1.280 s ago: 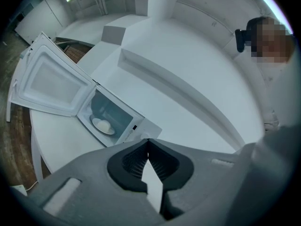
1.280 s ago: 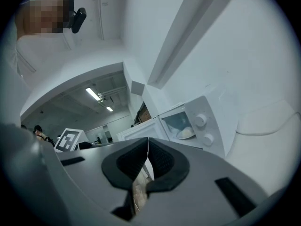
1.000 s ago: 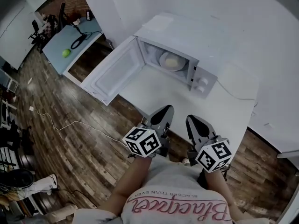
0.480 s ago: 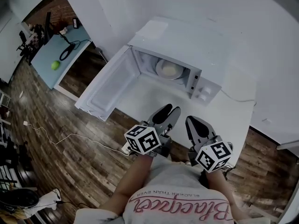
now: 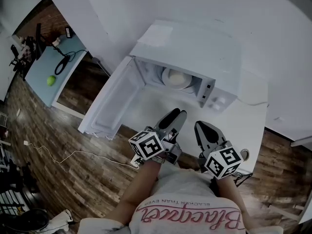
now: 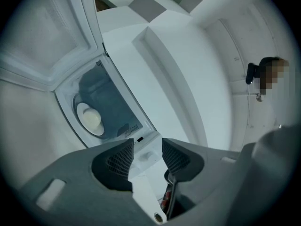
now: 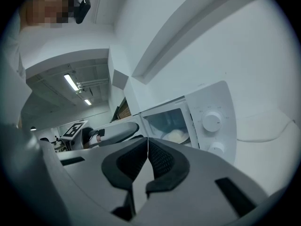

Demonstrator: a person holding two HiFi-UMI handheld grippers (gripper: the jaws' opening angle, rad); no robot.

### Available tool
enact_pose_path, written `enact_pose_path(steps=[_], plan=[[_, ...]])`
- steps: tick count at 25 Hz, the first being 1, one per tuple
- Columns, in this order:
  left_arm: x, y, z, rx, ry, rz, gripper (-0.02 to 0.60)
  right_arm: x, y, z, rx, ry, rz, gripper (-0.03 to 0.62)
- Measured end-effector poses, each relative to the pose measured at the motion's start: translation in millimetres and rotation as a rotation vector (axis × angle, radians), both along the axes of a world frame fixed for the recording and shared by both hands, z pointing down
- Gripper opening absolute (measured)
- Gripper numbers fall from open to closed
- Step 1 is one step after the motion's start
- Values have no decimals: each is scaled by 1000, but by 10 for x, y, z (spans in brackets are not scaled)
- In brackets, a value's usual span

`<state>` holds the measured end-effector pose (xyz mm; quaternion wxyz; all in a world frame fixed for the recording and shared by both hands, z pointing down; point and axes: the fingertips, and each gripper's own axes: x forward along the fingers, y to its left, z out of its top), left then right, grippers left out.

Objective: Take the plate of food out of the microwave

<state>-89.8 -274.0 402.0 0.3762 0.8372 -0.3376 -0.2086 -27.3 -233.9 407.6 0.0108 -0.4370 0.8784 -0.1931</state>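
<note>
A: Left side first. The microwave door [image 5: 113,101]?
B: Swung wide open to the left, reaching out past the tabletop [image 5: 155,107] edge, above the wood floor [image 5: 73,179].
A: Left gripper [image 5: 176,116]?
B: Held low in front of the person's chest. The forearm comes up from the bottom of the head view. It points roughly level toward the open microwave [image 5: 195,52]. Its jaws have just been opening and stand apart with nothing between them. Its own view shows the cavity strongly tilted, so the wrist looks rolled; how far is hard to say.
A: Plate [image 5: 167,75]?
B: Inside the cavity, on its floor, well apart from both grippers. It carries a pale mound of food [image 5: 179,78], too small to say what kind.
A: Right gripper [image 5: 204,126]?
B: Just beside the left one, on the same heading. Jaws together, pads meeting, nothing held. In its view the control panel [image 7: 200,140] stands right of the cavity.
</note>
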Motion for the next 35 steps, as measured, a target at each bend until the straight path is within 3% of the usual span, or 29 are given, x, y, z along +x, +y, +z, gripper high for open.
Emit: enact_pose_path(steps=[7,17,24,29,35], plan=[[-103,-124,90,-13,-11,72,175,-116,-146,26,-7,4,73,14],[-316,-306,210,-41,55,152,83,-298,-319,24,-3,11,179,14],[-539,-534,346,-104,113,96,43,-460,-422,70,-15,35,181,14],[-641,-655,473,-134,115,74,44,-511,-448,111,-28,60,184,14],[-698,-767,634,-170,180,62,46,-504,-491,207,-50,68,195,14]])
